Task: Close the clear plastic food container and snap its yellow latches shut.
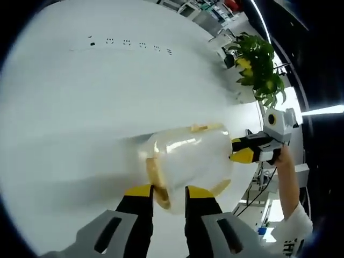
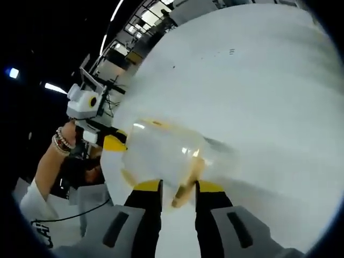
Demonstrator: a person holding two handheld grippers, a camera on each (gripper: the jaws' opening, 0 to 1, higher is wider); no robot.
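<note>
The clear plastic container (image 1: 188,156) lies on its side over the white table (image 1: 80,107), with yellow latches at its ends. My left gripper (image 1: 169,192) has its yellow-tipped jaws on either side of the near-end latch (image 1: 160,194), shut on it. My right gripper (image 1: 244,150) comes in from the right and meets the container's far end. In the right gripper view the container (image 2: 161,150) is blurred; my right gripper (image 2: 179,186) holds a yellow latch (image 2: 183,196) between its jaws, and my left gripper (image 2: 114,143) presses against the opposite end.
A potted green plant (image 1: 258,67) stands at the table's far right edge. A row of small dark marks (image 1: 129,43) crosses the tabletop. A person's arm (image 1: 287,177) and a braceleted wrist (image 2: 62,142) hold the grippers. Desks and equipment lie beyond the table.
</note>
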